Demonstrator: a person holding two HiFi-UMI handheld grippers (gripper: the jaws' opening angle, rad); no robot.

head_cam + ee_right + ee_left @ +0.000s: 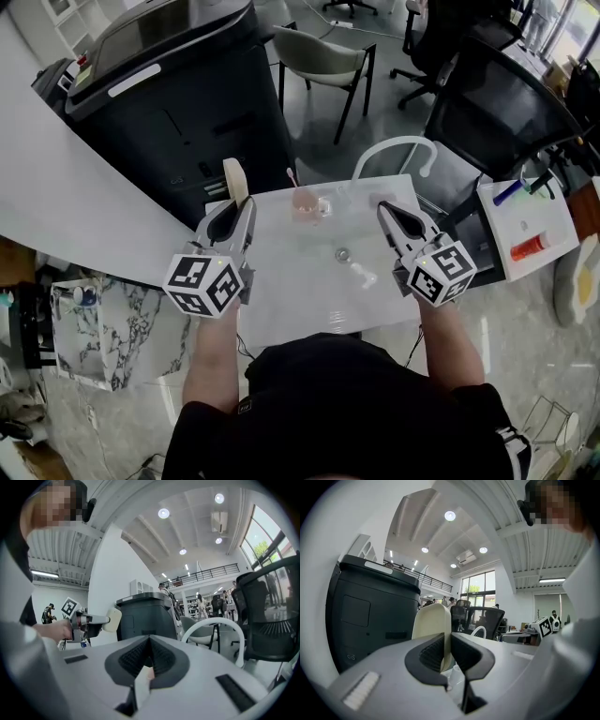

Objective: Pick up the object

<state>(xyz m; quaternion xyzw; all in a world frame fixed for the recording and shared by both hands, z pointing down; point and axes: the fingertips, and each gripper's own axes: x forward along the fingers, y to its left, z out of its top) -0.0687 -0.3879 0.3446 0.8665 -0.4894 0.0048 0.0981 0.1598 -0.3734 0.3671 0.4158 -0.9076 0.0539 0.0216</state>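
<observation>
My left gripper (236, 202) is shut on a cream, flat, round-topped object (234, 179), which stands up out of the jaws above the table's far left corner. In the left gripper view that cream object (433, 625) is pinched between the ribbed pads, with the gripper (446, 638) raised off the table. My right gripper (383, 207) hovers over the table's far right part, its jaws together with nothing between them. In the right gripper view the gripper (150, 641) is shut, and the cream object (113, 618) shows far left.
On the white table (309, 300) stand a pink cup (307, 205), a small metal piece (342, 254) and a small white piece (362, 275). A big black printer (178, 84) stands beyond the table. A white curved chair back (394, 148), office chairs and a side shelf (525, 225) are at right.
</observation>
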